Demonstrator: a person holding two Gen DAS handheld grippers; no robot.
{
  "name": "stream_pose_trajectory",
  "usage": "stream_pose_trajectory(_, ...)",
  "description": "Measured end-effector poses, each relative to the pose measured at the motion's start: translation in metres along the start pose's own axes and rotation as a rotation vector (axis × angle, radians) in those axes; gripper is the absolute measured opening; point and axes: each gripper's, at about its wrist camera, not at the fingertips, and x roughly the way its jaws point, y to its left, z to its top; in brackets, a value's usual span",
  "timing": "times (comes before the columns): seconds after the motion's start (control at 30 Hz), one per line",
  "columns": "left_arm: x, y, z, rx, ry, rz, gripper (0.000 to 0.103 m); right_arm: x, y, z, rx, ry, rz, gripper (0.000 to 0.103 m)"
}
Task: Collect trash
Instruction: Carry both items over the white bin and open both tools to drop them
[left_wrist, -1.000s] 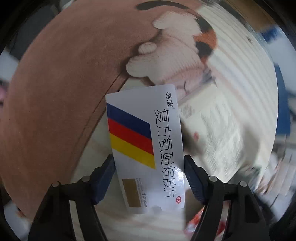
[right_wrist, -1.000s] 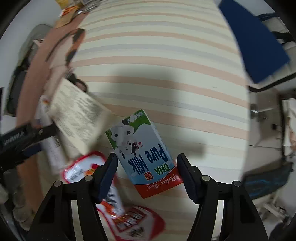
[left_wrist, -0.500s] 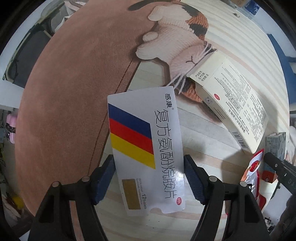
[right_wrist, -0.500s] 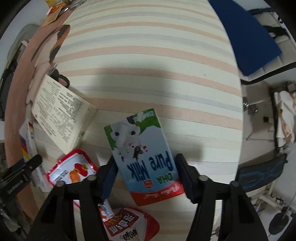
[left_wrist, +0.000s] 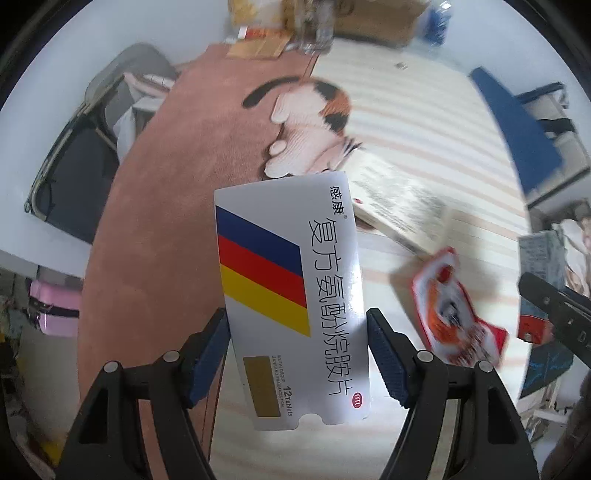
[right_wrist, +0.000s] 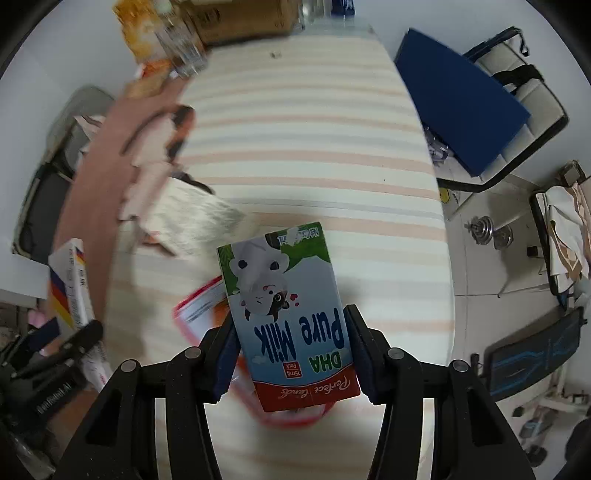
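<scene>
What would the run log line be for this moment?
left gripper: shut on medicine box | right gripper: shut on milk carton | both lifted above striped table

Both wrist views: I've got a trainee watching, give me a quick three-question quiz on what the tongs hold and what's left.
1. True or false: the left tongs are shut on the milk carton.
2. Which item do the right tongs grip? A) medicine box B) milk carton C) red snack wrapper
3. Fill in: on the striped cloth, besides the red snack wrapper, lies a beige printed ____.

Key: 1 false, they grip the medicine box. 2 B. 3 box.
</scene>
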Motion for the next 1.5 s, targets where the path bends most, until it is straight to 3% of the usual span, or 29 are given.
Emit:
stream_pose_trajectory(0.2, -0.055, 0.026, -0.048, 0.053, -0.064, -0.042, 0.071, -0.061, 0.022, -0.074, 0.018, -0.072, 0.005, 0.055)
stream_pose_trajectory(0.47, -0.097, 0.091, -0.148, 0.114, -0.121, -0.112, 0.071, -0.119, 0.068, -0.231, 0.124, -0.114, 0.006, 0.055)
stream_pose_trajectory(0.6, -0.096, 0.125, -0.208, 0.137, -0.082, -0.144, 0.071, -0.127, 0.093, -0.332, 0.202, -0.075, 0.021, 0.055)
stream_pose_trajectory(0.77, -0.072, 0.151, -0.283, 0.139, 0.057, -0.205, 0.071, -0.108, 0.114, -0.436, 0.238, 0.042, 0.058, 0.055)
stream_pose_trajectory(0.97, 0.008, 0.158, -0.355, 0.156, 0.237, -0.195, 0.072, -0.029, 0.117, -0.528, 0.295, 0.21, 0.11, 0.055)
stream_pose_trajectory(1.2, 0.167, 0.157, -0.4, 0.111, 0.38, -0.191, 0.072, 0.129, 0.111, -0.592, 0.304, 0.322, 0.162, 0.055)
stream_pose_trajectory(1.27, 0.208, 0.157, -0.408, 0.088, 0.392, -0.198, 0.076, 0.177, 0.112, -0.599, 0.293, 0.335, 0.162, 0.055)
stream_pose_trajectory(1.37, 0.265, 0.155, -0.416, 0.093, 0.401, -0.182, 0.099, 0.24, 0.107, -0.608, 0.301, 0.359, 0.178, 0.056)
stream_pose_trajectory(1.43, 0.291, 0.153, -0.423, 0.107, 0.393, -0.171, 0.103, 0.273, 0.108, -0.613, 0.304, 0.379, 0.196, 0.057)
stream_pose_trajectory(1.47, 0.305, 0.154, -0.428, 0.114, 0.39, -0.156, 0.103, 0.286, 0.107, -0.616, 0.306, 0.388, 0.196, 0.065)
stream_pose_trajectory(1.5, 0.312, 0.155, -0.431, 0.114, 0.381, -0.148, 0.103, 0.299, 0.108, -0.622, 0.31, 0.396, 0.206, 0.079)
